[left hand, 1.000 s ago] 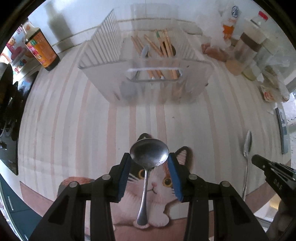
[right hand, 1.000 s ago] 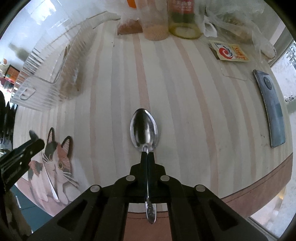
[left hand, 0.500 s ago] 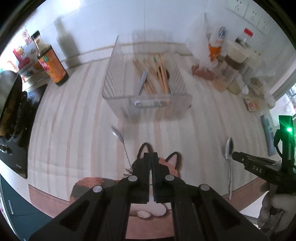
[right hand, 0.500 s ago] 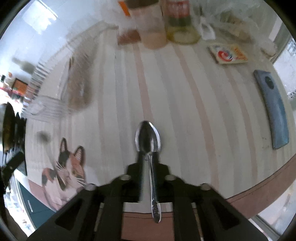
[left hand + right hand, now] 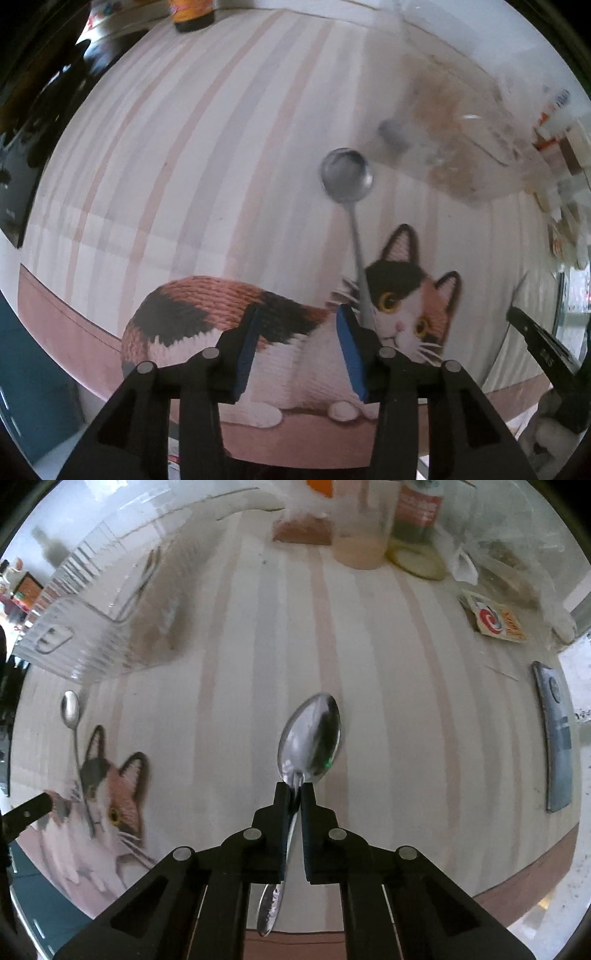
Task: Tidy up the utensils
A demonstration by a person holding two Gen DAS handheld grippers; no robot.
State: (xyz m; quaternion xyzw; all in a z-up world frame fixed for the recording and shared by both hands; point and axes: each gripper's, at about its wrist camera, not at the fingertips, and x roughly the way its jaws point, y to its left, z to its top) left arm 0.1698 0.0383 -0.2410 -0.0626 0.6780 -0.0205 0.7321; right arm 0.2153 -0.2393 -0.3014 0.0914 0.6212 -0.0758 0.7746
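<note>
Clear bin (image 5: 458, 122) blurred, contents unreadable.

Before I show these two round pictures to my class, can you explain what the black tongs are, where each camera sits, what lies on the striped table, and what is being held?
There is no robot arm here. A person holds a two-finger gripper in each hand, and each has a wide-angle camera looking along its fingers, hence the round, bent pictures.

In the left camera's picture, the left gripper is open and holds nothing; its jaws have just been opening. It hangs over a cat picture on the table. A small spoon lies beside it, its handle behind one finger.

In the right camera's picture, the right gripper is shut on the neck of a big spoon, its jaws having just closed.

Also there: a clear bin, blurred, jars, a packet and a phone.
</note>
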